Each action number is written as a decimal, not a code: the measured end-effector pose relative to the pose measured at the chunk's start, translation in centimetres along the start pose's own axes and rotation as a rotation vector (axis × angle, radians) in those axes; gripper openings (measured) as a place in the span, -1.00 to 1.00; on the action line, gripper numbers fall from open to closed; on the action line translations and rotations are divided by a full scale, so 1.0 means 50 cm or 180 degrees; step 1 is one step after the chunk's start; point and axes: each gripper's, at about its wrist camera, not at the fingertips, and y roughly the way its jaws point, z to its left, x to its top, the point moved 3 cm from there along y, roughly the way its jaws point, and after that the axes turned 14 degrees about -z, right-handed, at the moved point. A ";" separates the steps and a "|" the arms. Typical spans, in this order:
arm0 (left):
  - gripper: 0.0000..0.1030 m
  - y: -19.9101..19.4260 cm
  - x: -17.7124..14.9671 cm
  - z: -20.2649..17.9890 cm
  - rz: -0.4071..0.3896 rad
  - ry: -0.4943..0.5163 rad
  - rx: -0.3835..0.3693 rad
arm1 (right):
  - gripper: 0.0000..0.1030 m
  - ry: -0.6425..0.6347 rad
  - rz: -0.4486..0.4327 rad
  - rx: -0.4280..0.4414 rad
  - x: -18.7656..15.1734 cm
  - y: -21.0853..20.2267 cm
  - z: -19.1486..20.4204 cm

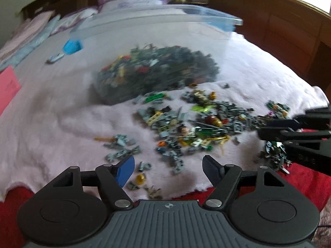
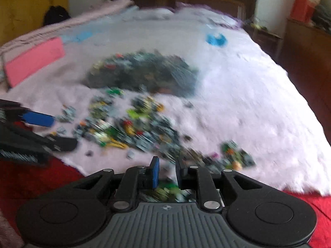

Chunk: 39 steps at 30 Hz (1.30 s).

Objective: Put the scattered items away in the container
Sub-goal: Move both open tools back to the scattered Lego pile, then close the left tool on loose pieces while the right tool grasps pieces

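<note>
Toy bricks [image 1: 186, 122] scattered on pink blanket [image 1: 62, 124] (blurred), left gripper [image 1: 168, 167] apart, right gripper [image 2: 167, 173] narrowly apart, nothing gripped

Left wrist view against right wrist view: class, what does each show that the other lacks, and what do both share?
Only the left wrist view shows the clear container's rim sharply, a wooden cabinet at the right, and the right tongs from the side. Only the right wrist view shows the yellow wall, the left tongs from the side, and the right tongs' own narrow gap. Both share the pink blanket, the scattered toy bricks, the brick pile in the container and the pink sheet.
</note>
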 end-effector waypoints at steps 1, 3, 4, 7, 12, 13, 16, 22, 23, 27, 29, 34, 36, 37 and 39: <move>0.41 0.000 -0.001 -0.002 0.0009 0.0010 0.0001 | -0.63 -0.0028 -0.0030 0.0095 0.004 0.001 0.011; 0.41 -0.001 -0.005 -0.003 0.0032 0.0010 0.0009 | -0.62 -0.0092 -0.0052 0.0271 0.013 0.008 0.032; 0.41 -0.001 -0.007 -0.001 0.0044 -0.0003 0.0021 | -0.62 -0.0136 -0.0069 0.0339 0.016 0.012 0.043; 0.41 -0.005 -0.011 0.012 0.0086 -0.0057 0.0063 | -0.50 -0.0291 -0.0138 0.0447 0.022 0.028 0.069; 0.41 -0.011 -0.012 0.020 0.0075 -0.0106 0.0066 | -0.56 -0.0311 0.0002 0.0486 0.022 0.055 0.074; 0.41 -0.012 -0.011 0.018 0.0061 -0.0093 0.0060 | -0.75 -0.0315 0.0029 0.0482 0.019 0.052 0.073; 0.41 -0.015 -0.008 0.011 -0.0009 -0.0066 -0.0009 | -0.88 -0.0303 0.0113 0.0422 0.004 0.041 0.060; -0.18 -0.004 -0.009 -0.010 0.0007 0.0057 -0.0127 | -0.84 -0.0200 0.0184 0.0291 -0.017 0.024 0.037; -0.34 0.001 -0.012 -0.010 0.0046 0.0036 -0.0142 | -0.80 -0.0193 0.0176 0.0286 -0.017 0.025 0.037; -0.41 0.014 -0.019 -0.007 0.0122 -0.0030 -0.0191 | -0.72 -0.0152 0.0147 0.0297 -0.016 0.028 0.041; -0.42 0.021 -0.020 -0.006 0.0136 -0.0044 -0.0207 | -0.71 -0.0122 0.0133 0.0311 -0.015 0.028 0.043; -0.71 0.023 -0.017 -0.011 0.0120 -0.0045 -0.0277 | -0.66 -0.0028 0.0102 0.0369 -0.009 0.033 0.047; -0.71 0.017 -0.016 -0.016 0.0100 0.0008 -0.0267 | -0.61 -0.0025 0.0080 0.0408 -0.006 0.035 0.051; -0.71 0.014 -0.016 -0.016 0.0097 0.0002 -0.0263 | -0.57 -0.0026 0.0064 0.0431 -0.004 0.037 0.053; -0.71 0.007 -0.016 -0.013 0.0093 -0.0030 -0.0254 | -0.53 -0.0039 0.0040 0.0465 -0.001 0.043 0.058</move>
